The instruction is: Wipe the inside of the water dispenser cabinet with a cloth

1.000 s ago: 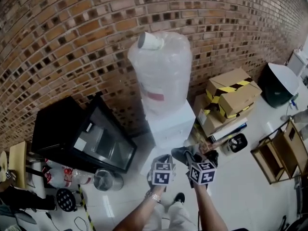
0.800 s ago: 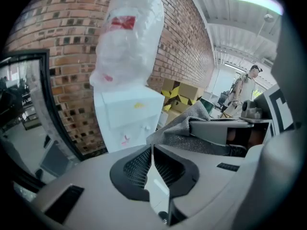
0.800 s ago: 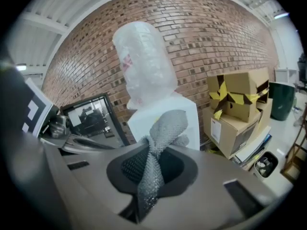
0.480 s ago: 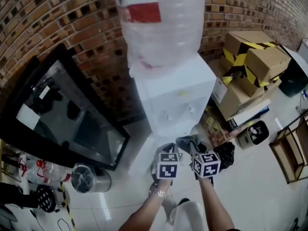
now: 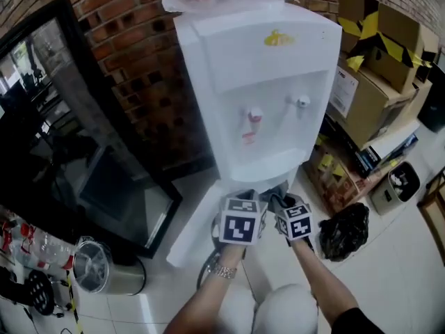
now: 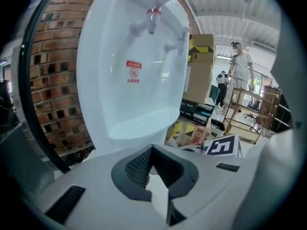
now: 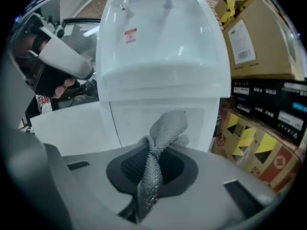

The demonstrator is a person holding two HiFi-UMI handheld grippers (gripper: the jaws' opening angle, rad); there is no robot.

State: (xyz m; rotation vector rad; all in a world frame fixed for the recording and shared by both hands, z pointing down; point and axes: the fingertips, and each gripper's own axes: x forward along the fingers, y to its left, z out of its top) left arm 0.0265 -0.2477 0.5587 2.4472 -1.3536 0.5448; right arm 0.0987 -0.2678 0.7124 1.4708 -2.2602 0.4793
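I get bright, even indoor light. The white water dispenser [image 5: 257,68] nearly washes out, and the black glass door [image 5: 104,179] beside it carries reflections. Both gripper views bow hard toward dark, vignetted edges. The weave of the cloth [image 7: 163,128] reads sharp, but my head view looks slightly soft.

The water dispenser [image 5: 257,82] is smooth, glossy white plastic — the cloth [image 7: 158,147] a grey, bumpy weave — the wall [image 5: 139,68] rough matt brick.
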